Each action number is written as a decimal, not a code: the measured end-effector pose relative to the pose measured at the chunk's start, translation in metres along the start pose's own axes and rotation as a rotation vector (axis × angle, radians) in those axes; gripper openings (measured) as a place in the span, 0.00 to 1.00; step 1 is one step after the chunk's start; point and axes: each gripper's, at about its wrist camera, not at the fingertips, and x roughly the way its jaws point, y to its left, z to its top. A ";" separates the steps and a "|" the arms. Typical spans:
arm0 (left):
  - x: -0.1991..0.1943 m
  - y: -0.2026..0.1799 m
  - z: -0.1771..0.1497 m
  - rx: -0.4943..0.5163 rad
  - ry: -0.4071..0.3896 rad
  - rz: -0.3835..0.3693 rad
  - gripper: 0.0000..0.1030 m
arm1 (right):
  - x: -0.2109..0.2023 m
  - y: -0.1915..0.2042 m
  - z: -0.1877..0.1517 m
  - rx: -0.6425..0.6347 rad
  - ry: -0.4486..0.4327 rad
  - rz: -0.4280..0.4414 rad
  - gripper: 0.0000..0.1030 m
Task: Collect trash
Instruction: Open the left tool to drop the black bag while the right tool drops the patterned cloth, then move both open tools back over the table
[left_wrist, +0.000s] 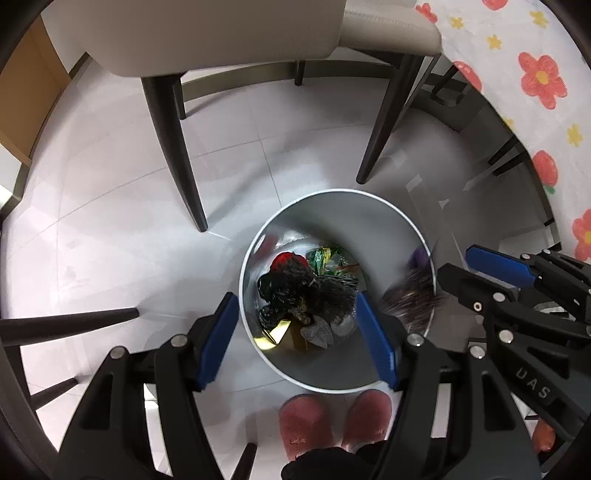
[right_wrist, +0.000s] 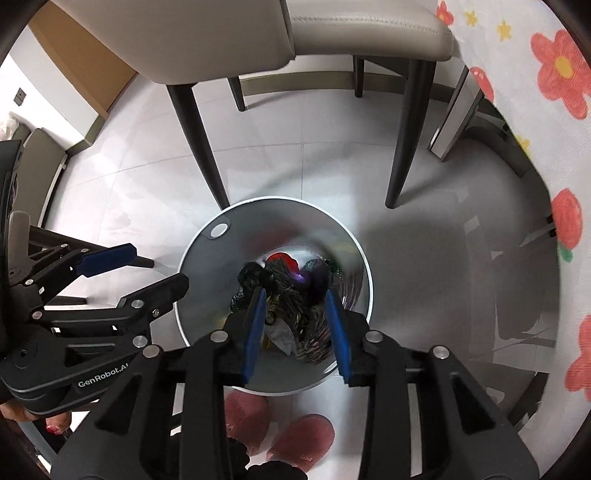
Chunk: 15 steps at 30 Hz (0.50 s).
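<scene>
A round grey bin (left_wrist: 369, 218) stands on the floor below both grippers and shows in the right wrist view too (right_wrist: 207, 258). It holds crumpled wrappers: black, red, green and gold pieces (left_wrist: 306, 291). My left gripper (left_wrist: 295, 336) is open and empty above the bin's near rim. My right gripper (right_wrist: 295, 328) is open above the bin. A blurred dark striped purple wrapper (left_wrist: 410, 299) is in the air just under the right gripper, over the bin's right side; it also shows in the right wrist view (right_wrist: 314, 339).
A beige chair with dark legs (left_wrist: 170, 147) stands just behind the bin. A table with a flowered cloth (left_wrist: 535, 74) is at the right. The person's pink slippers (left_wrist: 332, 421) are right in front of the bin. The floor is white tile.
</scene>
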 end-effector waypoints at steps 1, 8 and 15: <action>-0.004 0.000 0.001 -0.001 -0.002 0.001 0.64 | -0.002 0.001 0.000 -0.001 -0.001 0.000 0.31; -0.055 -0.002 0.006 0.004 -0.016 0.008 0.66 | -0.046 0.008 0.007 0.006 -0.004 0.001 0.31; -0.147 -0.007 0.024 0.034 -0.028 0.024 0.75 | -0.148 0.021 0.024 0.048 -0.054 0.008 0.42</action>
